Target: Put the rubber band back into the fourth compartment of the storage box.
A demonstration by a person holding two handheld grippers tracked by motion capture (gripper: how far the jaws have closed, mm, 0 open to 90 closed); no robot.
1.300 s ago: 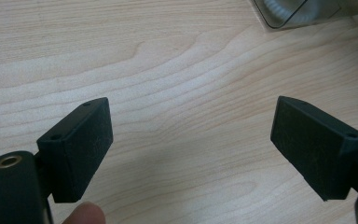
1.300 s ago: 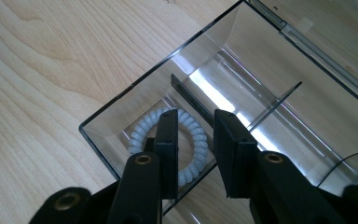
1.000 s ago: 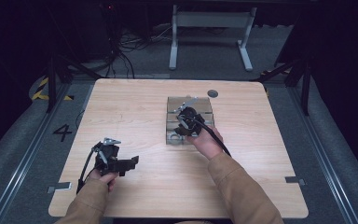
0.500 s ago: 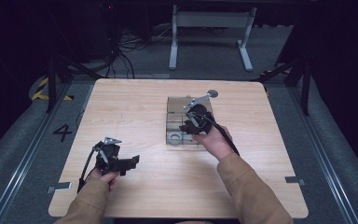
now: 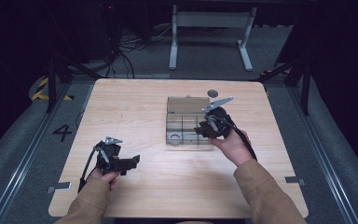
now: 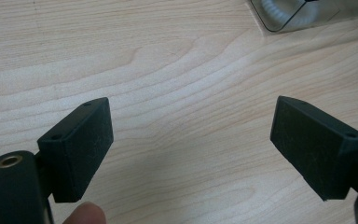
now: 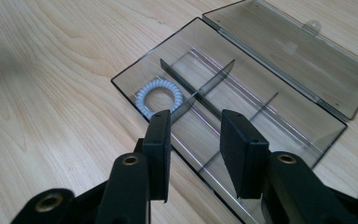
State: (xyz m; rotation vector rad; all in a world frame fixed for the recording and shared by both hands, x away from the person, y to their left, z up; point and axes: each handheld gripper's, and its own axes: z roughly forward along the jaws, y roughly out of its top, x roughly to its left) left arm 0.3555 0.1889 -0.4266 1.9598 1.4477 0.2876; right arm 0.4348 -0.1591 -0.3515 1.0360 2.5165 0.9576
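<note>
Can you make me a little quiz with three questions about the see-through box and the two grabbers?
1. True or false: the lid of the clear divided box lies open.
2. What sits in the corner compartment of the box?
   A. a white coiled ring
   B. a red ball
   C. a metal key
3. Fill in: the left gripper hangs over bare ____ with its jaws wide apart.

Key
1. True. The lid lies flat behind the box.
2. A. The white coiled ring is in that compartment, and the right gripper hovers above the box with nothing between its jaws.
3. Table. The wooden table is all that lies between its jaws.
</note>
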